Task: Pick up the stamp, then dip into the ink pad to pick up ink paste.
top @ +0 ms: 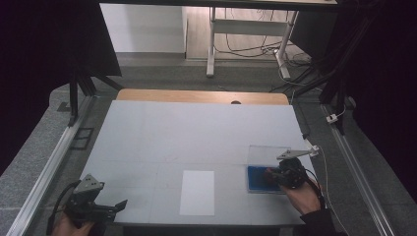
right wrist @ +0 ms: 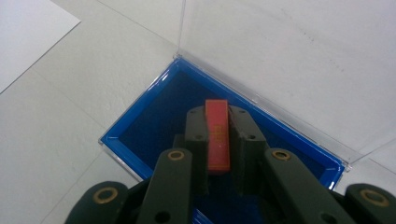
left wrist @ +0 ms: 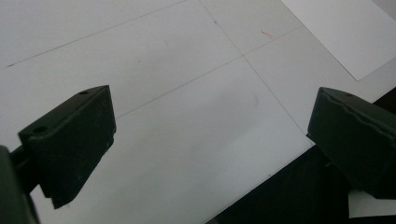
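A shallow blue box (right wrist: 140, 122) with a clear hinged lid (right wrist: 280, 51) standing open lies on the white table at the near right, the same blue box (top: 255, 178) seen from above. My right gripper (right wrist: 217, 109) is over the box's inside, shut on a flat red piece (right wrist: 217, 135) held on edge between its jaws. From above, the right gripper (top: 271, 175) sits on the box's right half. My left gripper (top: 119, 204) is at the table's near left corner, and in the left gripper view the same gripper (left wrist: 210, 121) has its jaws wide apart with nothing between them.
A white sheet of paper (top: 197, 192) lies near the front edge at the middle, and its corner (left wrist: 345, 32) shows in the left gripper view. The table's front edge (left wrist: 261, 179) runs just under the left jaws. Metal rails flank the table.
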### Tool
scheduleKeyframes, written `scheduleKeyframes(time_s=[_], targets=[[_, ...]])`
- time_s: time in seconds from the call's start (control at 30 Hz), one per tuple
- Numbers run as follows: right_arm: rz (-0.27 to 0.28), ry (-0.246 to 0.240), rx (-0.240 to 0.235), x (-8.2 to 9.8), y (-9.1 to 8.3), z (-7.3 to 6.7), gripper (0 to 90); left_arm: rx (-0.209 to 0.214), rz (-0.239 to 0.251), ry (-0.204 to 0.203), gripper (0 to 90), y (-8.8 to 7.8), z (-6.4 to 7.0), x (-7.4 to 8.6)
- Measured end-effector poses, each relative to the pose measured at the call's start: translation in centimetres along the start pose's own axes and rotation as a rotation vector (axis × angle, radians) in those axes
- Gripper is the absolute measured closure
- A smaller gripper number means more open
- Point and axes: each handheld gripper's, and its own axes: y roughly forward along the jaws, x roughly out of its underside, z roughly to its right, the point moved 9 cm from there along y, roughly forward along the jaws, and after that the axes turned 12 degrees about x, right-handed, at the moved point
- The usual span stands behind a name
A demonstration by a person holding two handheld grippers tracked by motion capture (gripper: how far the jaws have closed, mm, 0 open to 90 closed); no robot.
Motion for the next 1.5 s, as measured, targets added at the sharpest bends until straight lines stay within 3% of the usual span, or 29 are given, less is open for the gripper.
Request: scheduleKeyframes(time_s=[0.27, 0.77, 1.07, 1.5], targets=[[0.003, -0.020, 0.017, -0.1, -0.1, -0.1, 79.9, 0.001, 0.001, -0.001, 1.6, 0.0, 0.0, 0.0], [0.085, -0.007, 0.023, -0.9, -1.6, 0.3, 80.1, -0.001, 0.000, 0.000, 2.0, 0.0, 0.0, 0.0], [0.083, 0.013, 0.038, -0.8, -1.8, 0.7, 80.1, -0.001, -0.003, 0.003, 2.0, 0.0, 0.0, 0.0], [0.026, 0.006, 0.045, 0.0, -0.7, 1.0, 80.1, -0.004, -0.005, 0.005, 2.2, 0.0, 0.0, 0.0]])
